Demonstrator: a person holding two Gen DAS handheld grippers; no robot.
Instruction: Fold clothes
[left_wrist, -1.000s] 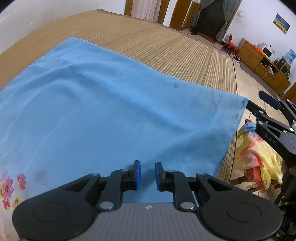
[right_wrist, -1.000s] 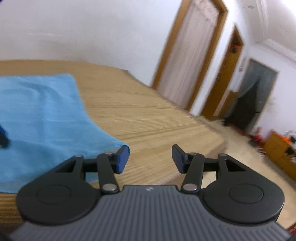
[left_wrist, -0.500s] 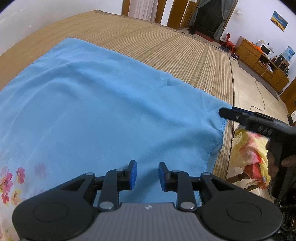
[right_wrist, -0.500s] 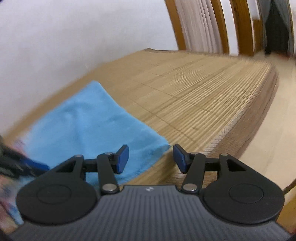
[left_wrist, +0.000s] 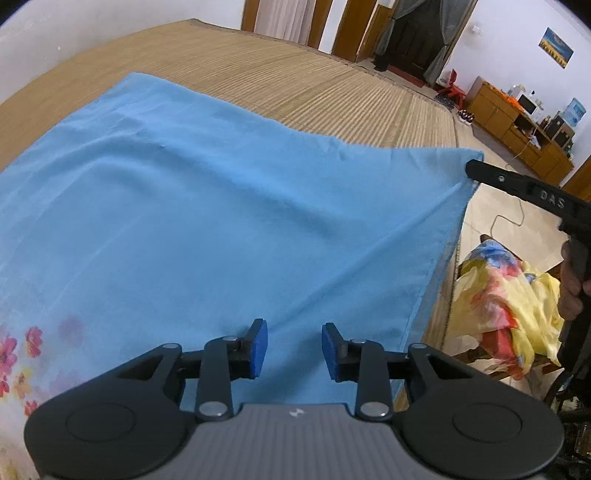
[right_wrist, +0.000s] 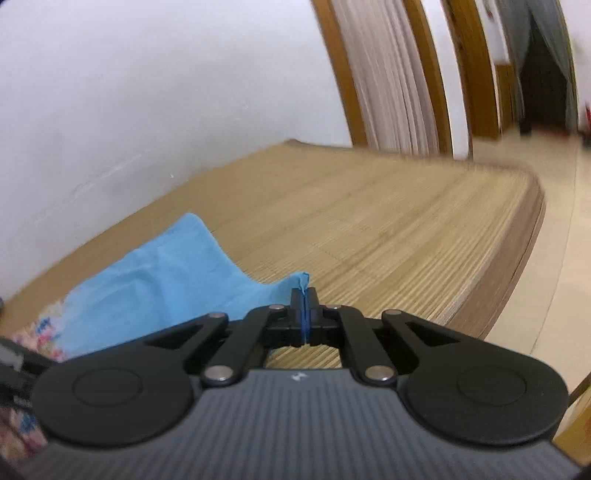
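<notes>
A light blue cloth (left_wrist: 221, 206) lies spread on the bamboo mat, with a floral print at its near left end. My left gripper (left_wrist: 293, 350) hovers over the cloth's near edge; its jaws are opening and the cloth lies under them, not pinched. In the left wrist view my right gripper (left_wrist: 474, 168) pinches the cloth's far right corner and holds it lifted off the mat. Seen from the right wrist, the right gripper (right_wrist: 304, 312) is shut on that blue corner (right_wrist: 301, 278), which pokes up between the pads.
The bamboo mat (left_wrist: 314, 85) covers a raised platform whose edge (right_wrist: 528, 236) drops to a tiled floor on the right. A yellow floral garment (left_wrist: 506, 295) lies on a seat beside the platform. A wall (right_wrist: 147, 92) runs along the far side.
My right gripper rolled, reached the cloth's right corner and shut on it, lifting it off the mat. My left gripper's jaws have widened over the near edge.
</notes>
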